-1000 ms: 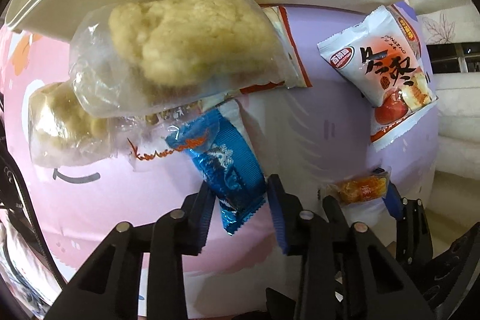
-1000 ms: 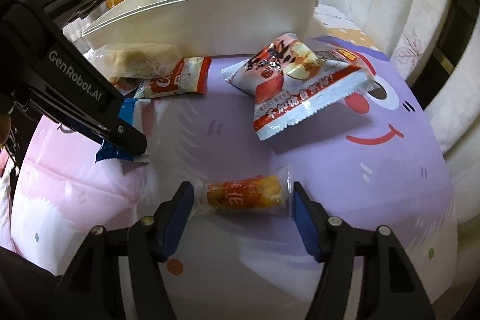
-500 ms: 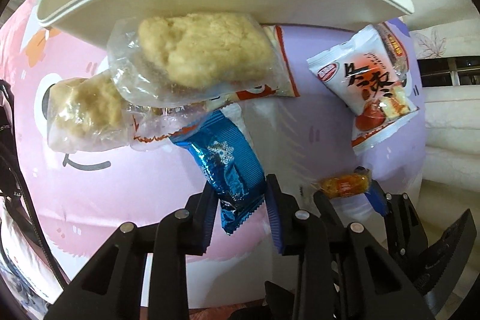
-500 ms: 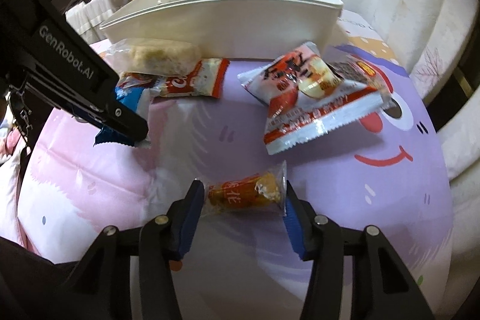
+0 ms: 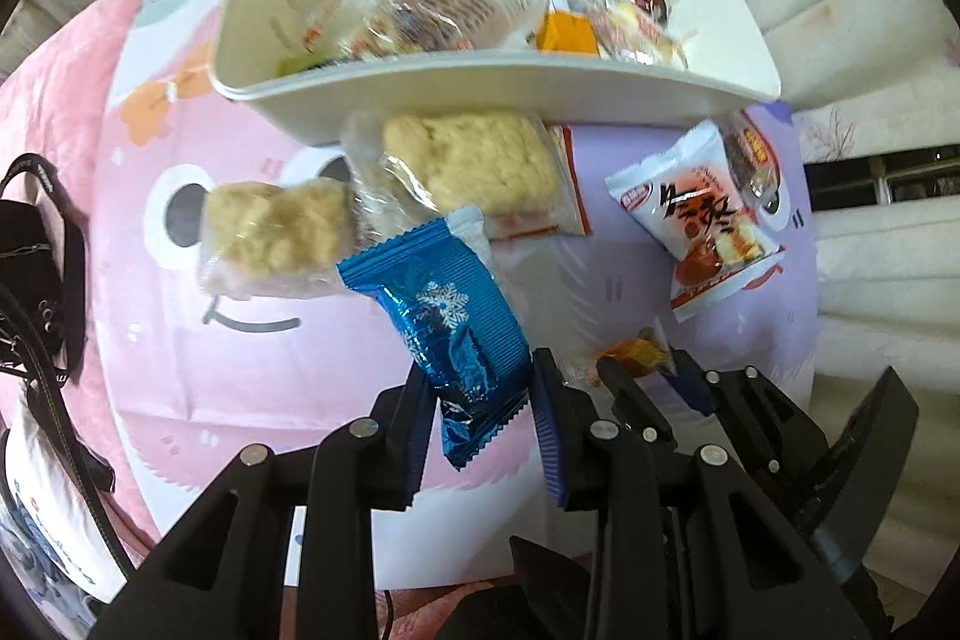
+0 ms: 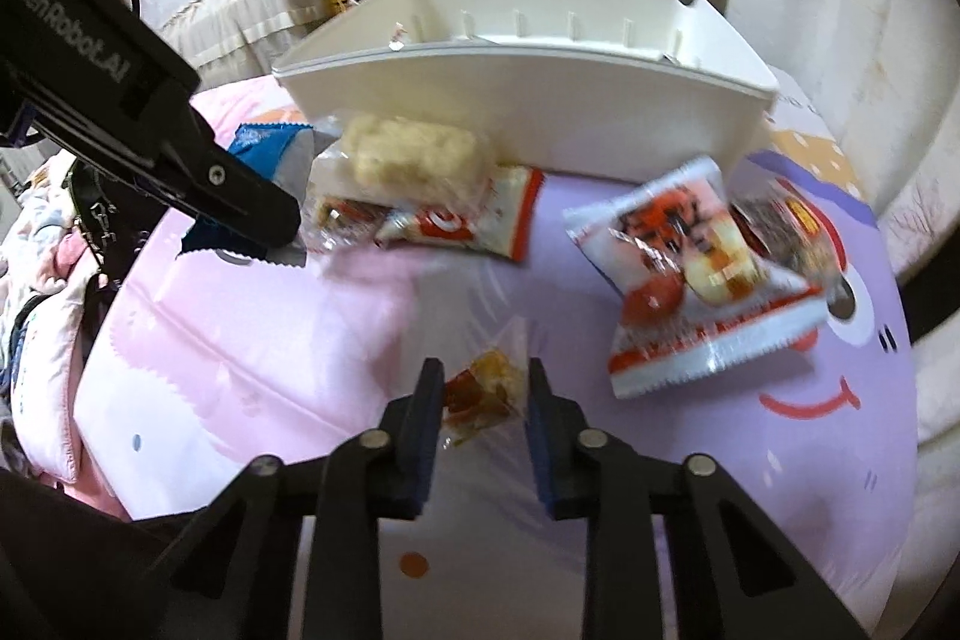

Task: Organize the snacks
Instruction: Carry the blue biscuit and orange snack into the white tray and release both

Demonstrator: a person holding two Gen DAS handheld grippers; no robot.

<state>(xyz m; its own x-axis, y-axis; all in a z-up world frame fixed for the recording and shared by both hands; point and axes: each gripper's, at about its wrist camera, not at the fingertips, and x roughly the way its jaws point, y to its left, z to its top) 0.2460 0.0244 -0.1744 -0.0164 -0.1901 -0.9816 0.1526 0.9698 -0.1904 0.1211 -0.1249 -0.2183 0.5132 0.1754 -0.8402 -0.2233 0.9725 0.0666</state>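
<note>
Pink cartoon tablecloth (image 5: 180,370), left hand-held gripper (image 5: 480,418) pinching blue packet (image 5: 456,334), right hand-held gripper (image 6: 483,406) just closed, pinching orange candy (image 6: 483,385)

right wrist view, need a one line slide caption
Right gripper shut on a small orange candy, white snack bin behind, left gripper holding a blue packet.

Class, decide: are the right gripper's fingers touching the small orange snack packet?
Touching. In the right wrist view both fingers of the right gripper, jaws just closed, press the crumpled sides of the small orange snack packet.
</note>
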